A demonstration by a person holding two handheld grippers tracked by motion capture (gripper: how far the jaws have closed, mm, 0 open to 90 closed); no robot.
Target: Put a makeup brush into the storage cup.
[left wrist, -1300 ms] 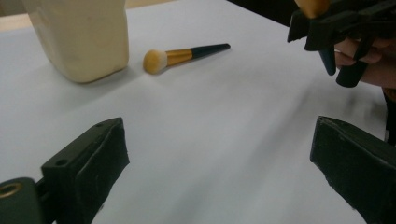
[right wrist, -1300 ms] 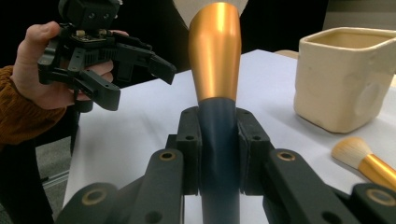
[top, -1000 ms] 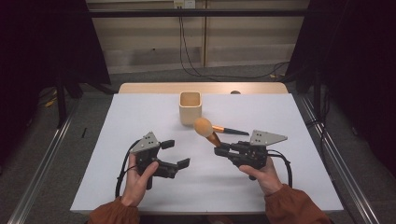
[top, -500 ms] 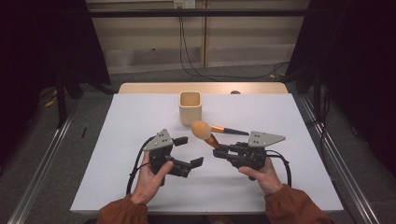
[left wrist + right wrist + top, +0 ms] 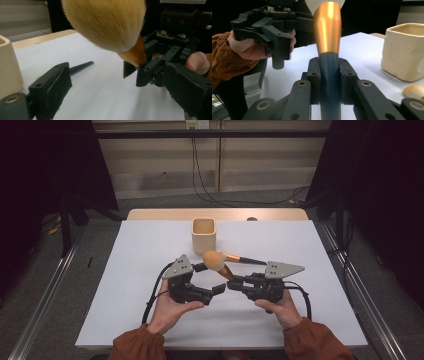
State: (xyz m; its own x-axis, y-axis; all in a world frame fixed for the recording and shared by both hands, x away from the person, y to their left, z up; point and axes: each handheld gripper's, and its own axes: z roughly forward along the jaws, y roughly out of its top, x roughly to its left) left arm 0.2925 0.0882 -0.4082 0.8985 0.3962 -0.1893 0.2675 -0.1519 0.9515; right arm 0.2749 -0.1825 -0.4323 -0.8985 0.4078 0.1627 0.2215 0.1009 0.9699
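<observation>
My right gripper [image 5: 233, 283] is shut on the dark handle of a makeup brush [image 5: 327, 32]. The brush tilts up and to the left, with its tan bristle head [image 5: 215, 260] uppermost and an orange ferrule [image 5: 135, 53] below it. My left gripper [image 5: 210, 278] is open right beside it, and its jaws have just been closing a little. The bristle head [image 5: 105, 22] hangs above and just ahead of those jaws, and the pads touch nothing. A second brush [image 5: 247, 260] lies on the white table behind the held one. A cream cup [image 5: 204, 234] stands upright farther back.
The white table [image 5: 125, 285] has bare room to the left and right of the hands. The cup [image 5: 404, 50] is close to the right gripper's far side. Cables trail from both grippers toward the person. The floor drops away past the table edges.
The left hand has moved right, toward the held brush and the right gripper. The right hand and its brush have stayed put.
</observation>
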